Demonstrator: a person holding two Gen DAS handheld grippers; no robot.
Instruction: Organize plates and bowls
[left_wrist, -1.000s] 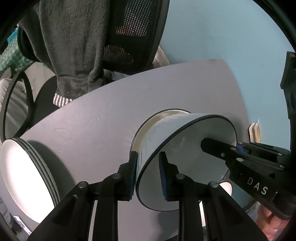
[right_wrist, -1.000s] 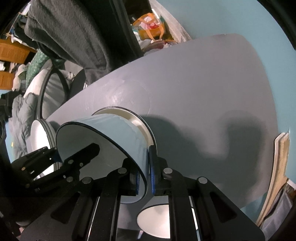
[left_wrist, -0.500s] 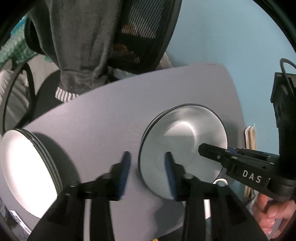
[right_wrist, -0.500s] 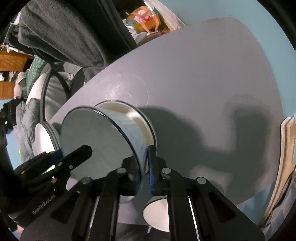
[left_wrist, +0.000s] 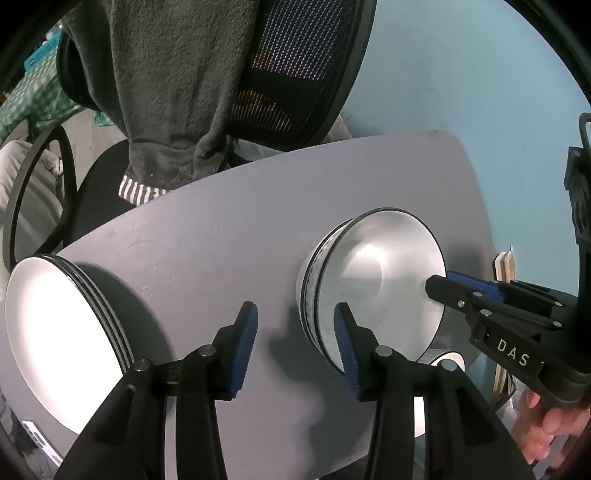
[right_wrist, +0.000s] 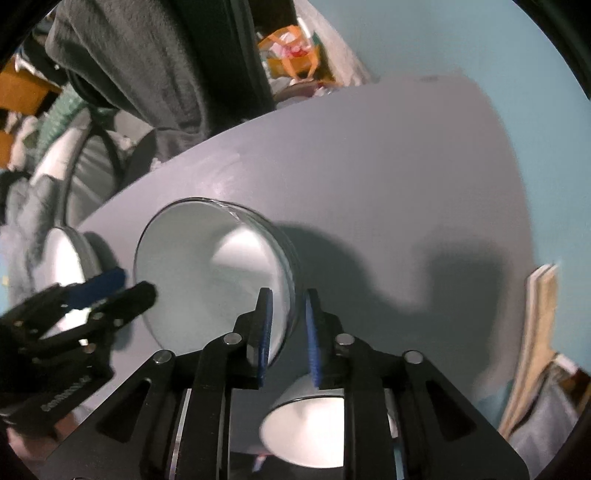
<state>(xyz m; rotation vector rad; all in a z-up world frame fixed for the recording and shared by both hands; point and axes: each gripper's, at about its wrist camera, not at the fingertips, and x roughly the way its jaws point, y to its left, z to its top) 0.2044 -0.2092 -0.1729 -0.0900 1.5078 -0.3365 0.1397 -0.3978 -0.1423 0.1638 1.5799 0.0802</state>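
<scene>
A stack of white bowls with dark rims (left_wrist: 373, 288) sits on the grey table (left_wrist: 221, 240); it also shows in the right wrist view (right_wrist: 207, 266). My left gripper (left_wrist: 295, 343) is open and empty, its right finger just in front of the stack's near rim. My right gripper (right_wrist: 288, 332) is open, its jaws on either side of the stack's rim and apart from it. It also shows in the left wrist view (left_wrist: 461, 295). A stack of white plates (left_wrist: 62, 332) lies at the table's left. A small white bowl (right_wrist: 306, 432) sits below my right gripper.
An office chair (left_wrist: 288, 74) with a grey garment (left_wrist: 166, 81) draped over it stands behind the table. A light blue wall (left_wrist: 461, 74) is at the right. Wooden boards (right_wrist: 535, 332) lean by the table's right edge.
Both grippers have let go of the bowl, which now rests nested on the stack. The left gripper opened first and drew back; the right gripper has just opened.
</scene>
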